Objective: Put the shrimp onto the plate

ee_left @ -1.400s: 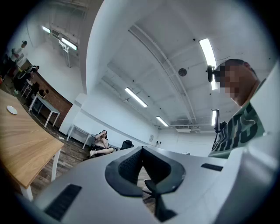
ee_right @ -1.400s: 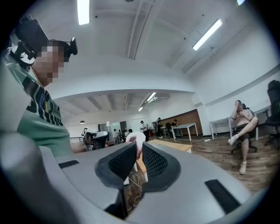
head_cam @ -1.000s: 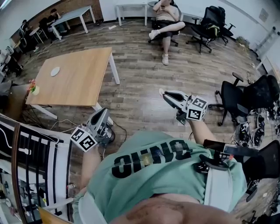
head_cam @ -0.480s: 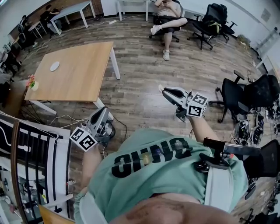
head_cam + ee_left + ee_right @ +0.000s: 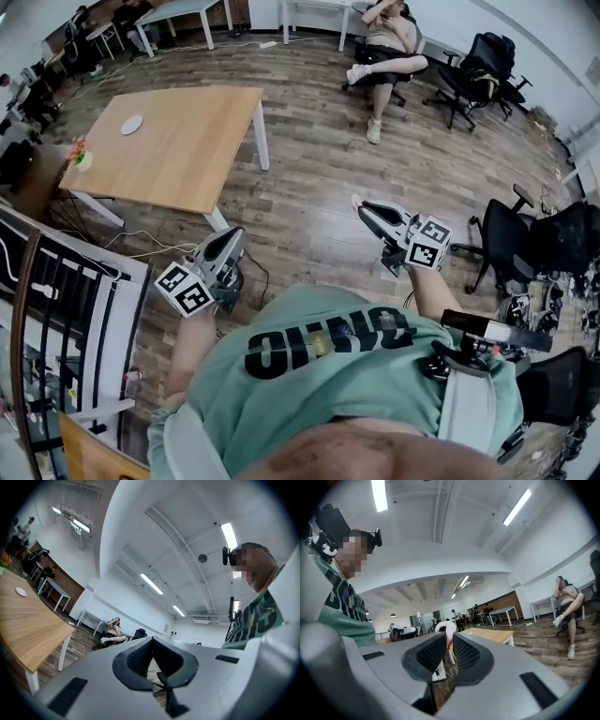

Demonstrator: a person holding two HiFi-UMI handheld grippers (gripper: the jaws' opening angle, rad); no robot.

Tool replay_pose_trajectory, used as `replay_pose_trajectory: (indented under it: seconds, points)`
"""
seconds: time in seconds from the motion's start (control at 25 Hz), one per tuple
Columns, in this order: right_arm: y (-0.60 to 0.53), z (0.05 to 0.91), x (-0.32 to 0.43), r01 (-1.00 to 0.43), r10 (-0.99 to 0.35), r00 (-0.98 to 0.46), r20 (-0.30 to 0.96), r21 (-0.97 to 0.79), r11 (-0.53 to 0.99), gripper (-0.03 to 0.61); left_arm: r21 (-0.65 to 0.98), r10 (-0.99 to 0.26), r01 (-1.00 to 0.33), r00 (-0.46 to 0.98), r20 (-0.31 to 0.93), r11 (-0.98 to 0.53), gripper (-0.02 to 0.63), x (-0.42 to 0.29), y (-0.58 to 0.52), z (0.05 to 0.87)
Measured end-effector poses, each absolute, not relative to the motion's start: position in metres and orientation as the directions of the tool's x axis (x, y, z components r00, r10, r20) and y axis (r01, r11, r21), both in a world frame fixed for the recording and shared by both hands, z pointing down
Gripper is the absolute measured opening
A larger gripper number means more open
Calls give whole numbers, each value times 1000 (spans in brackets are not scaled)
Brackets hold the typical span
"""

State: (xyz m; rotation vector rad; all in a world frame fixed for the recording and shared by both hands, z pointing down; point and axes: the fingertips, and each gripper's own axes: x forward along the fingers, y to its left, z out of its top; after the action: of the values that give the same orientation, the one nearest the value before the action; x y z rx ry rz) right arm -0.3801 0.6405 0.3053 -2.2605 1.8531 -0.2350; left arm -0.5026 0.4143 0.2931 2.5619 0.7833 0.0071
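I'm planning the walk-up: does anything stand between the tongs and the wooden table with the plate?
Nothing solid. Open floor separates the left tongs and right tongs from the wooden table and its plate; only loose cables lie on the floor by the near table leg.

1. The small white round dish (image 5: 132, 124) on the light wooden table (image 5: 187, 155) is showing up way too tiny to tell if anything's lying on it.
2. The little pink-and-green thing (image 5: 80, 156) at that table's left end is just reading as a blob, can't tell what it is.
3. The seated person (image 5: 389, 47) is getting cut off by the head view's top edge.
4. The black office chairs (image 5: 553, 234) are getting sliced by the right edge.
5. In the right gripper view, the right gripper (image 5: 449, 637) is blocking most of the table with its grey jaw.
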Motion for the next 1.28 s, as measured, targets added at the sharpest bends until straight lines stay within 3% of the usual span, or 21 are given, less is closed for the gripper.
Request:
replay_pose_trajectory:
  seconds: [0.28, 0.68, 1.28]
  points:
    - [672, 320, -329, -959, -993, 99, -61, -274, -79, 49, 387, 455, 456, 885, -100, -801, -5, -472, 456, 295]
    - [755, 316, -202, -966, -997, -11, -72, -256, 29, 49, 410, 395, 404, 912, -111, -818, -5, -360, 567, 285]
    - [813, 350, -103, -936, -992, 107, -71, -343, -76, 49, 431, 481, 452, 876, -48, -781, -5, -245, 602, 295]
